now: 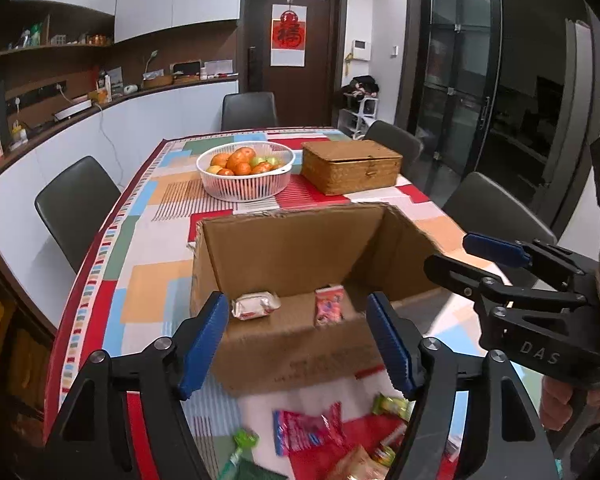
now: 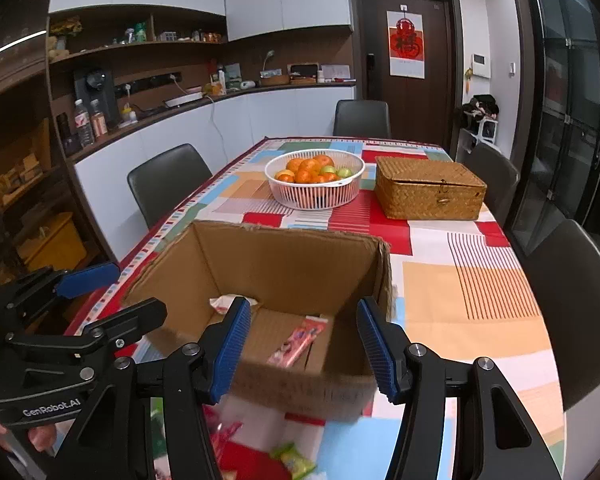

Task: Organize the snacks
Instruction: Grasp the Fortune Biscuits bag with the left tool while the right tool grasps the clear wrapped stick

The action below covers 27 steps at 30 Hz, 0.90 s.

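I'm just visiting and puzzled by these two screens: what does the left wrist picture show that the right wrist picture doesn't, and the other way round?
Only the left wrist view shows the green-wrapped snack and a bigger heap of loose packets near the left gripper.

Only the right wrist view shows the water bottles on the counter and the yellow bin on the shelving.

Both show the open cardboard box with a white packet and a pink packet inside, the fruit basket, the wicker box, and each other's open grippers, including the right gripper.
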Available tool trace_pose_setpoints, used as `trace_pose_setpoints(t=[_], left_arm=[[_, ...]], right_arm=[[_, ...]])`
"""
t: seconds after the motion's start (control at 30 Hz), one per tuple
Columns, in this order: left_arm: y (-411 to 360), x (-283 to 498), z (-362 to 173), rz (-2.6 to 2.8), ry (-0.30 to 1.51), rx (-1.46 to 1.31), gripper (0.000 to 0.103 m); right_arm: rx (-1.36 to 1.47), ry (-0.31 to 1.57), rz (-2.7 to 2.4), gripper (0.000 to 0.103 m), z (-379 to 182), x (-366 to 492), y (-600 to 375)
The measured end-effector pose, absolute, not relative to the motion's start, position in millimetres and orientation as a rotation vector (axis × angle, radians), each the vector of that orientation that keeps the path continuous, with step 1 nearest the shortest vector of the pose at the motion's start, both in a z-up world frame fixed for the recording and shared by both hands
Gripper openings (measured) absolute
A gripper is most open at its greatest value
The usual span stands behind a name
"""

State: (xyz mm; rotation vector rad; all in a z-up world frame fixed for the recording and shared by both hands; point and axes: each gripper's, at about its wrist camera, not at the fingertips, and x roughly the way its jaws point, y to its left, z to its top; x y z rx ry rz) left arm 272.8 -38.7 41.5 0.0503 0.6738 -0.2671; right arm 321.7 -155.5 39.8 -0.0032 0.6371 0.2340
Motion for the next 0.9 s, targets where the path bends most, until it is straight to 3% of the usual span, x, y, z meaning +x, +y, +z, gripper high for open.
trace_pose_setpoints(t=[0.37, 0.9], left_arm=[[-54, 213, 41, -0.303, 0.666, 0.052, 0.075], [-66, 192, -26, -0.335, 0.931, 0.038, 0.076]], right_arm=[[-0.014, 0.641, 0.246, 0.056, 34, 264, -169], [0.028, 0.806, 0.247, 0.056, -23, 230, -184]])
